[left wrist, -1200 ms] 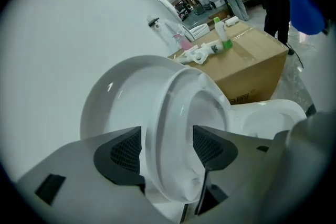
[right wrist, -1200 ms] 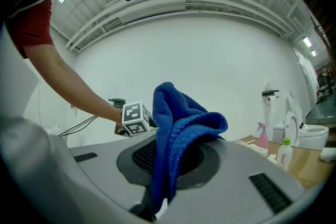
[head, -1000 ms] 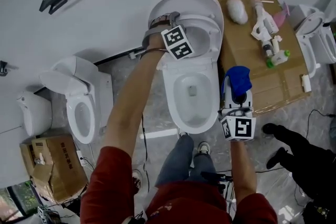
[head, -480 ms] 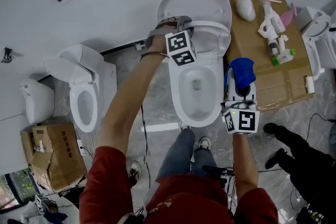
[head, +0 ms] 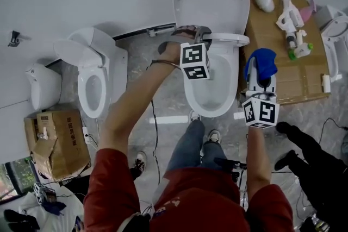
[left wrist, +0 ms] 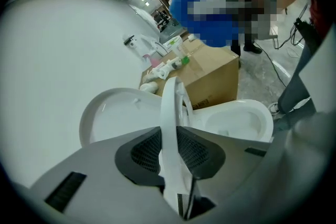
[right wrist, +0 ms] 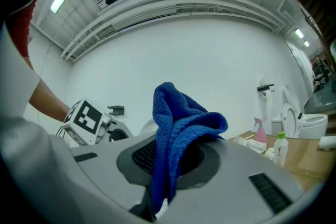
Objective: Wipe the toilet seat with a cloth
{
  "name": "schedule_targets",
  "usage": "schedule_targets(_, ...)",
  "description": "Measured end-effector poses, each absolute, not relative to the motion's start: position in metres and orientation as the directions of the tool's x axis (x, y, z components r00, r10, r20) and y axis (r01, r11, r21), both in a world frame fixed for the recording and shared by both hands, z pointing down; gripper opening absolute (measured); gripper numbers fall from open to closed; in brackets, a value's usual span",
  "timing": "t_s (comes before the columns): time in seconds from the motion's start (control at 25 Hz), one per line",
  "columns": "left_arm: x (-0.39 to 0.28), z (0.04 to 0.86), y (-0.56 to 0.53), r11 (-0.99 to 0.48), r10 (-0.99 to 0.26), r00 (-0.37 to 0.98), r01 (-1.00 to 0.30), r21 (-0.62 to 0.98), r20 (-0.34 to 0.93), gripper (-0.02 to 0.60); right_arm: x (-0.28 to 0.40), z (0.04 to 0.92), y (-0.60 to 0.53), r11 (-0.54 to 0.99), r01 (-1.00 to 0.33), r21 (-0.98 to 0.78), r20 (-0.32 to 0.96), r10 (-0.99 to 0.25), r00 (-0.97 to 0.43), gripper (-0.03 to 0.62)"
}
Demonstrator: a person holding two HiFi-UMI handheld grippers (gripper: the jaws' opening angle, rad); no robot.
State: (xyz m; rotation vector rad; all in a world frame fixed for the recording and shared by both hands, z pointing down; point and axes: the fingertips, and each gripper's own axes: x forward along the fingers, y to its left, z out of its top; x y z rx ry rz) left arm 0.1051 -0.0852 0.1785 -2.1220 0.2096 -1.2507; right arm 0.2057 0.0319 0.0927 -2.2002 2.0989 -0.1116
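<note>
White wall and grey floor fill the head view, where the left gripper [head: 197,35] reaches the toilet seat [head: 232,38] at the back of the middle toilet [head: 209,95], while the right gripper [head: 261,81] hangs beside the bowl with the blue cloth [head: 260,62]. Left gripper view: its jaws, which have just been closing, pinch the seat's thin white rim. Right gripper view: jaws clamped on the bunched cloth, apart from the seat, so I'd judge wiping hasn't begun.

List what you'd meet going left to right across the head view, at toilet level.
Side toilet with raised lid → centre toilet bowl → blue cloth → spray bottles on the cardboard box → toilet at the right edge
</note>
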Motion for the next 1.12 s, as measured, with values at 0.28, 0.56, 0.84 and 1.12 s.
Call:
schedule_targets(0.28, 0.082, 0.205, -0.004, -0.839, -0.301, 0.489, 0.272, -0.471, 0.819, 0.118, 0.204, 0.091, 0.056, -0.037, -0.992, -0.120, -0.012, -0.999, 0.039, 0.054)
schedule_targets(0.56, 0.063, 0.245, 0.054, -0.896, -0.188, 0.455, 0.285, -0.342, 0.870, 0.132, 0.184, 0.105, 0.075, 0.003, -0.993, -0.117, 0.020, -1.000, -0.005, 0.054)
schedule_targets(0.84, 0.050, 0.292, 0.100, -0.911, -0.088, 0.405, 0.336, -0.238, 0.910, 0.161, 0.167, 0.137, 0.086, 0.025, -0.993, -0.119, 0.075, -0.997, -0.034, 0.054)
schedule_targets(1.12, 0.036, 0.347, 0.146, -0.926, 0.059, 0.350, 0.369, -0.080, 0.935, 0.181, 0.153, 0.168, 0.085, 0.034, -0.992, -0.125, 0.122, -0.991, -0.050, 0.054)
